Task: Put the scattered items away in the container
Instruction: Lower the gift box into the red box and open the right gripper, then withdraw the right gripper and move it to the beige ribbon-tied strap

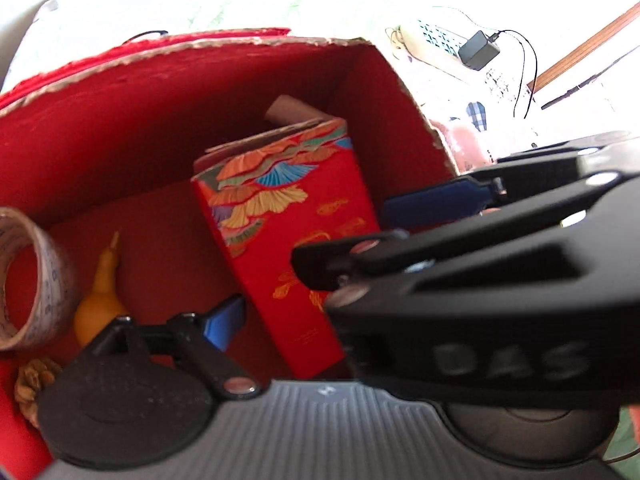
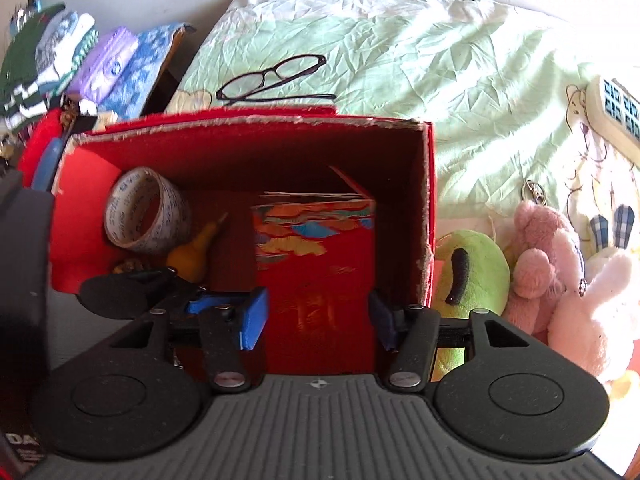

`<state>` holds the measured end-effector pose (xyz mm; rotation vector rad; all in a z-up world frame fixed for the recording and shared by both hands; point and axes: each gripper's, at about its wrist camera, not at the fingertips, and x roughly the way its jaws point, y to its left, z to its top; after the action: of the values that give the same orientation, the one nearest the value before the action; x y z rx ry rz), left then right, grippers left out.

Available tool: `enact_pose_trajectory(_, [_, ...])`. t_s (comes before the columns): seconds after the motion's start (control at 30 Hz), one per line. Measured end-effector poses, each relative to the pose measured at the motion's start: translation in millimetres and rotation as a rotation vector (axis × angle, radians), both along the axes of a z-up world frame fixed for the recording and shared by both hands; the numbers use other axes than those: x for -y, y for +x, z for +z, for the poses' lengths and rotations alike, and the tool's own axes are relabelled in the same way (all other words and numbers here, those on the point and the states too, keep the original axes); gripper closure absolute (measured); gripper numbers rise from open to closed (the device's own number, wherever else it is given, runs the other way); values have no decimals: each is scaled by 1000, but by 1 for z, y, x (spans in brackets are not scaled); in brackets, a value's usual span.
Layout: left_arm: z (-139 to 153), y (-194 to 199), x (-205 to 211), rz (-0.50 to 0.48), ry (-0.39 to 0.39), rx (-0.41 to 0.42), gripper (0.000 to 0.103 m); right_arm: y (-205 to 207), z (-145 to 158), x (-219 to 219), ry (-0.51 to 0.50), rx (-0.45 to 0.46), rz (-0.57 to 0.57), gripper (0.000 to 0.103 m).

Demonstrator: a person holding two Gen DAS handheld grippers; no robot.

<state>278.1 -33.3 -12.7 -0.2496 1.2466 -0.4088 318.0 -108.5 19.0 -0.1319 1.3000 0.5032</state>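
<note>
A red container [image 2: 256,120] stands open on a pale green bedsheet. Inside it stands a red decorated box [image 2: 316,276], and the pads of my right gripper [image 2: 316,316] press on its two sides. The left wrist view looks into the same container [image 1: 200,46] and onto the box [image 1: 288,240]. My left gripper [image 1: 316,320] hovers over the container's near edge. Its left fingertip [image 1: 224,320] is spread wide; the right gripper's body hides the other. A tape roll [image 2: 148,216], a yellow gourd [image 2: 196,252] and a brown cone [image 2: 126,266] lie in the container's left part.
Black glasses [image 2: 276,76] lie on the sheet behind the container. A green plush [image 2: 472,272], a pink plush [image 2: 548,256] and a white rabbit plush [image 2: 600,304] lie to its right. Folded clothes [image 2: 80,60] are stacked at the back left. A charger [image 1: 478,50] lies beyond.
</note>
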Motion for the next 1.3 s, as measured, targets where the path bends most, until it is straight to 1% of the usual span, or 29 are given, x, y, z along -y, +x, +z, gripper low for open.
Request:
enact_pose_trajectory(0.17, [0, 3, 2, -11, -1, -7, 19, 1, 7, 15, 101, -9, -66, 46])
enact_pose_trajectory(0.27, [-1, 8, 5, -13, -20, -25, 18, 2, 10, 21, 127, -4, -101, 47])
enact_pose_trajectory(0.33, [-1, 10, 9, -21, -23, -30, 15, 3, 12, 27, 141, 5, -128, 47])
enact_pose_trajectory(0.37, [-1, 12, 13, -25, -19, -25, 15, 3, 13, 31, 156, 8, -137, 48])
enact_pose_trajectory(0.47, [1, 13, 17, -34, -21, -11, 15, 2, 17, 41, 205, 6, -161, 49])
enact_pose_trajectory(0.57, [1, 12, 18, -31, -23, -7, 15, -1, 23, 48, 243, 30, -178, 48])
enact_pose_trajectory(0.77, [3, 10, 14, -17, -28, 3, 15, -6, 29, 54, 284, 66, -197, 46])
enact_pose_trajectory(0.9, [15, 0, 4, 34, 22, 54, 15, -13, 31, 59, 280, 94, -195, 46])
enact_pose_trajectory(1.03, [29, -14, -7, 86, 100, 108, 15, -22, 31, 65, 290, 111, -189, 47])
enact_pose_trajectory(1.2, [43, -34, -19, 171, 169, 136, 15, -34, 29, 64, 293, 127, -167, 48])
enact_pose_trajectory(1.3, [47, -45, -23, 227, 228, 158, 15, -42, 28, 61, 297, 130, -144, 48])
